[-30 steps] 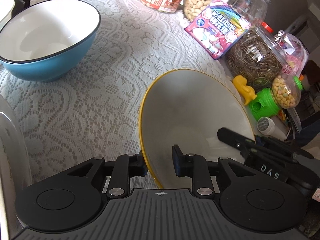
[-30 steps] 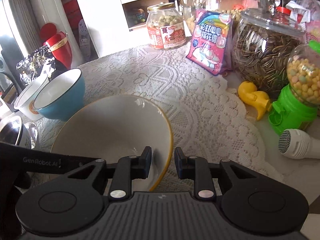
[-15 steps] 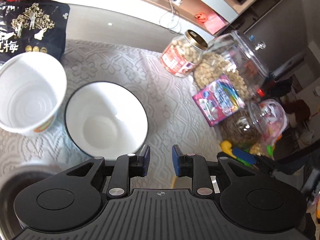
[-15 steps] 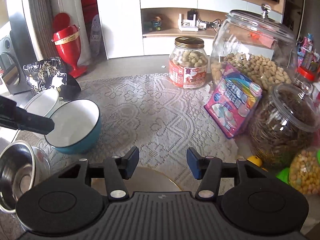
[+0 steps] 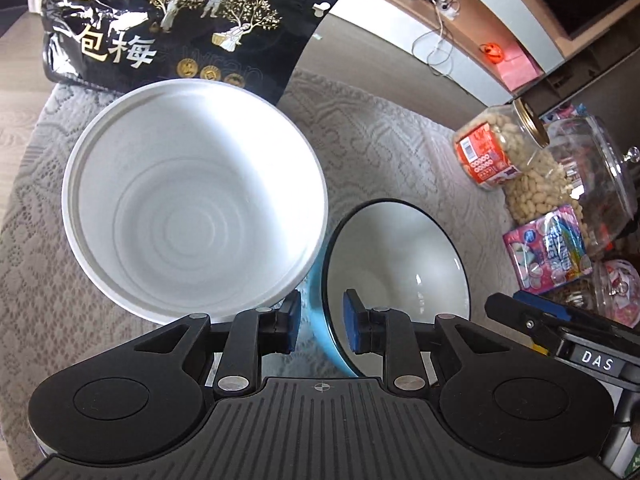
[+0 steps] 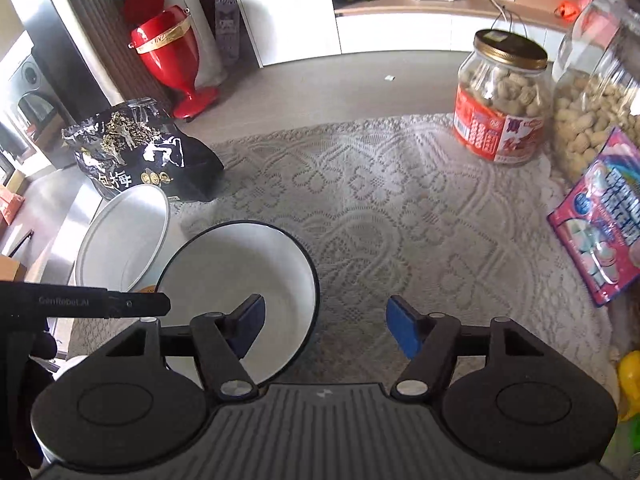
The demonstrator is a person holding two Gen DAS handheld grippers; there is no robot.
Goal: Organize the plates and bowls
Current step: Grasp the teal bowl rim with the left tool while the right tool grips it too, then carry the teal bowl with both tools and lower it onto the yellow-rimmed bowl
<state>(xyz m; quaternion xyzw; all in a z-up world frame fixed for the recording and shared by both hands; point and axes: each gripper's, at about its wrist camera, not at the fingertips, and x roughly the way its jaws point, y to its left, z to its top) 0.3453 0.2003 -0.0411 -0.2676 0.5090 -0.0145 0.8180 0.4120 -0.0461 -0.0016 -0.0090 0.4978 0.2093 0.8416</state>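
Observation:
A blue bowl [image 5: 400, 264] with a white inside and a dark rim stands on the lace cloth. A larger white plastic bowl [image 5: 192, 200] sits right beside it. My left gripper [image 5: 320, 326] hovers over the blue bowl's near-left rim. Its jaws stand a narrow gap apart, and the rim shows in that gap with no pad pressing on it. In the right wrist view, my right gripper [image 6: 326, 316] is above the blue bowl's [image 6: 240, 280] right edge. Its jaws are opening wide with nothing between them. The white bowl [image 6: 124, 240] lies to the blue bowl's left.
A black snack bag [image 6: 140, 152] stands behind the white bowl. A red-labelled peanut jar [image 6: 500, 100], a big glass jar [image 6: 592, 100] and a pink sweets packet [image 6: 600, 232] line the right side. Bare lace cloth [image 6: 400, 220] lies between. A red bin [image 6: 168, 52] stands on the floor.
Both grippers have swung away from the yellow-rimmed bowl, now out of view, over to the blue and white bowls. The right jaws, earlier closed around its rim, have spread wide.

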